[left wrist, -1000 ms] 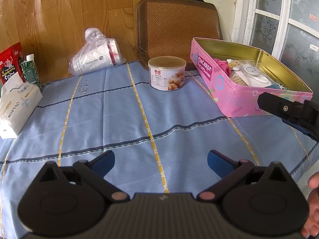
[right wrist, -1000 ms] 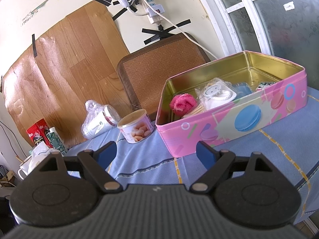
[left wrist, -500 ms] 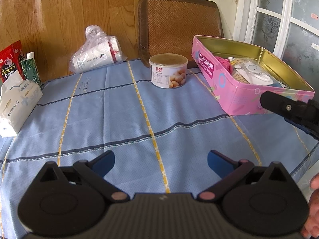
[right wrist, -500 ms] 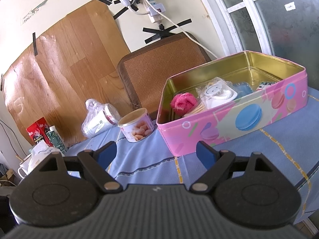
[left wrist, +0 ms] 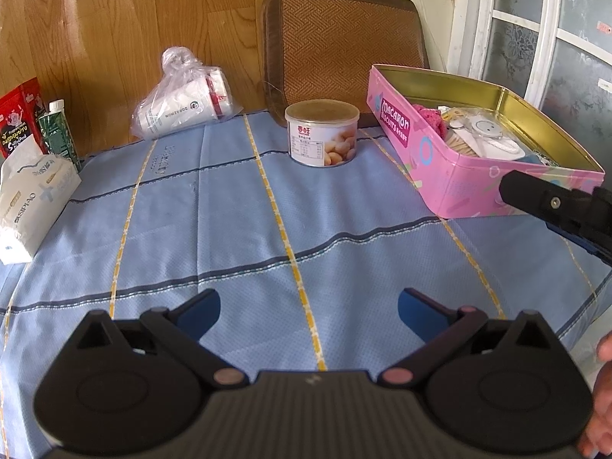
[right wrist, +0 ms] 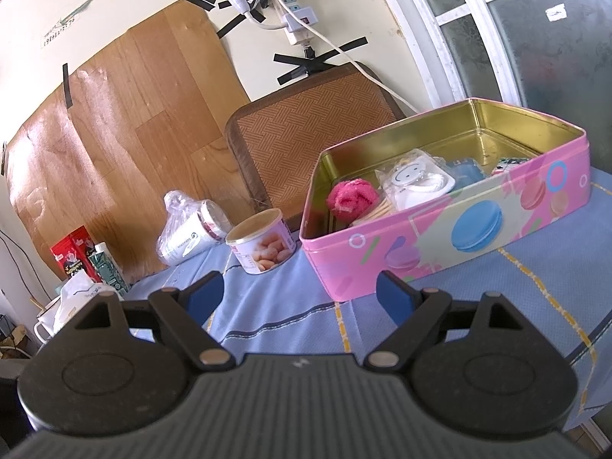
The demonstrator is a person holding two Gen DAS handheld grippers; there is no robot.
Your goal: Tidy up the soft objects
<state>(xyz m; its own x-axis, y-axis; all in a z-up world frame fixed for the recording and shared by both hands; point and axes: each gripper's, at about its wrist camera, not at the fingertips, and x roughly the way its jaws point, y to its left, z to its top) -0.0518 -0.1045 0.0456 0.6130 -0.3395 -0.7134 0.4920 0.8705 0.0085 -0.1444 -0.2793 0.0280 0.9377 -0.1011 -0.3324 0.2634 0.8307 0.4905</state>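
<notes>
An open pink macaron tin point(left wrist: 463, 176) point(right wrist: 478, 225) stands on the blue tablecloth at the right. Inside it lie a fluffy pink ball point(right wrist: 350, 201) point(left wrist: 430, 116), a white packet with a round face point(right wrist: 415, 179) point(left wrist: 485, 135) and a blue item point(right wrist: 464, 172). My left gripper point(left wrist: 308, 308) hovers open over the bare cloth, nothing between its fingers. Short of the tin's near wall, my right gripper point(right wrist: 298, 292) is open and empty too; one of its fingers point(left wrist: 543, 199) shows at the right edge of the left wrist view.
A snack can point(left wrist: 322, 133) point(right wrist: 262, 246) stands mid-table by a brown woven cushion point(left wrist: 344, 46). Bagged paper cups point(left wrist: 183, 109) lie at the back left. A tissue pack point(left wrist: 30, 199), a green carton point(left wrist: 59, 132) and a red packet point(left wrist: 17, 120) crowd the left edge. A hand point(left wrist: 600, 390) shows bottom right.
</notes>
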